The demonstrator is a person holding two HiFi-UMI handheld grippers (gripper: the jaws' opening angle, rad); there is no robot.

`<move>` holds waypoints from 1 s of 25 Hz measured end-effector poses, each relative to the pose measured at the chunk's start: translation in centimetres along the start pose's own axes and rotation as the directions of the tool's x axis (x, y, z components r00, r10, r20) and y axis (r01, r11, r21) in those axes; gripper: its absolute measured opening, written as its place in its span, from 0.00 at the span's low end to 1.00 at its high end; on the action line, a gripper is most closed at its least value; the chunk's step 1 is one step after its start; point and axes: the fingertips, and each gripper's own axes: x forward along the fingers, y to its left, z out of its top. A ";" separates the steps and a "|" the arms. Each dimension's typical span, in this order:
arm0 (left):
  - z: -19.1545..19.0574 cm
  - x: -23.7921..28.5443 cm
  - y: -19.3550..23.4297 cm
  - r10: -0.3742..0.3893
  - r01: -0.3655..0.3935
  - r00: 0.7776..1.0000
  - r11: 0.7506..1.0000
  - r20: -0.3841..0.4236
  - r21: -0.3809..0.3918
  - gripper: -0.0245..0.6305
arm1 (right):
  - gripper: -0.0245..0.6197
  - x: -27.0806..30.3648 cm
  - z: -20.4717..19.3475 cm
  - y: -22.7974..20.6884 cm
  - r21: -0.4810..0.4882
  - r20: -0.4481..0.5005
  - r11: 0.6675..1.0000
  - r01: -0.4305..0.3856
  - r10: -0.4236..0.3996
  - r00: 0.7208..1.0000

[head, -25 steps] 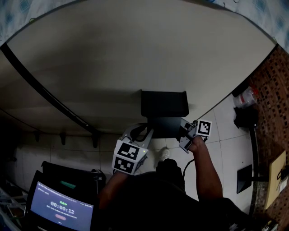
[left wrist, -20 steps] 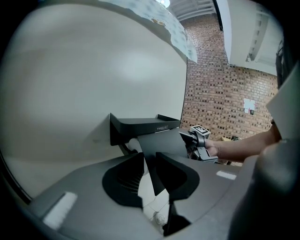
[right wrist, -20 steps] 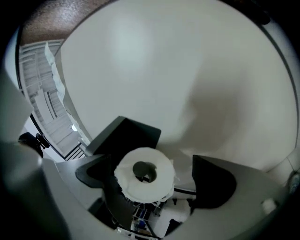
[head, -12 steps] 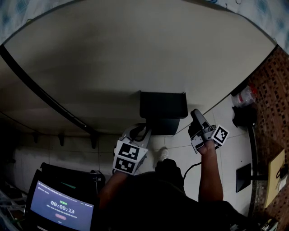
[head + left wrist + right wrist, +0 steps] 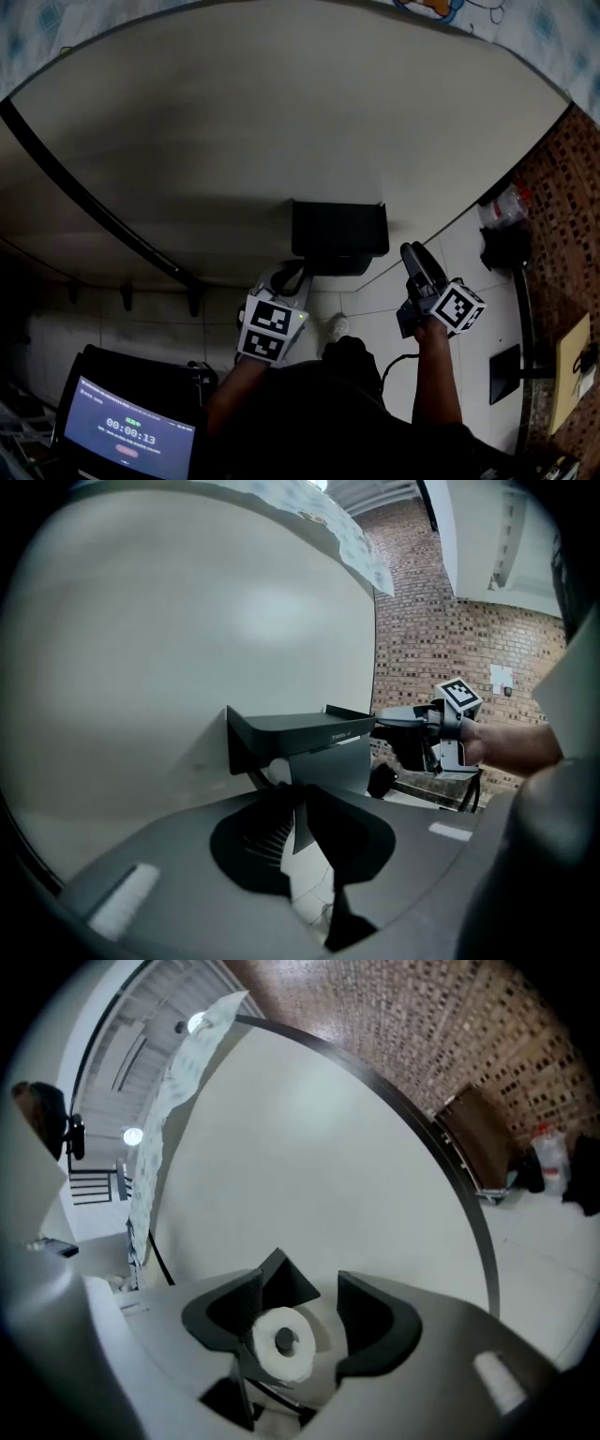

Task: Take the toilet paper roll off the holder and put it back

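Observation:
A black toilet paper holder is fixed to the pale wall. The white roll sits under its grey flap and shows end-on in the right gripper view. My left gripper reaches up under the holder, its pads closed on the flap's thin lower edge. My right gripper hangs to the right of the holder, clear of it. Its jaws have just been closing. They stand apart and nothing lies between them; the roll is well beyond them.
A black rail runs slantwise across the wall at the left. A screen with a timer stands at the lower left. At the right are a brick wall, a plastic bottle and a cardboard piece on the tiled floor.
My right gripper has drawn away from the holder's right side, moved right and rolled over. The left gripper has kept still under the holder.

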 end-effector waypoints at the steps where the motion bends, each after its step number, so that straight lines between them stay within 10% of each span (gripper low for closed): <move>1: 0.1 -0.1 -0.1 -0.002 0.002 1.000 1.000 0.004 -0.001 0.13 | 0.42 -0.1 0.4 0.2 -0.033 0.009 0.999 0.001 0.000 1.000; 8: -0.3 -0.7 1.3 0.049 -0.048 0.999 0.999 0.014 -0.021 0.08 | 0.42 -0.5 2.3 0.8 -0.245 0.120 0.966 0.086 -0.058 0.991; 14: 2.5 -2.7 3.6 0.161 -0.159 0.976 0.987 0.146 -0.026 0.07 | 0.11 -2.1 4.8 4.3 -0.492 0.314 0.840 0.230 -0.075 0.946; 21: 7.9 -5.7 4.3 0.231 -0.248 0.901 0.969 0.367 -0.001 0.07 | 0.04 -1.2 3.7 7.5 -0.609 0.306 0.764 0.214 -0.023 0.952; 25: 7.6 -6.2 3.8 0.242 -0.261 0.899 0.965 0.365 0.003 0.07 | 0.04 -0.7 1.8 9.4 -0.653 0.264 0.739 0.165 0.018 0.964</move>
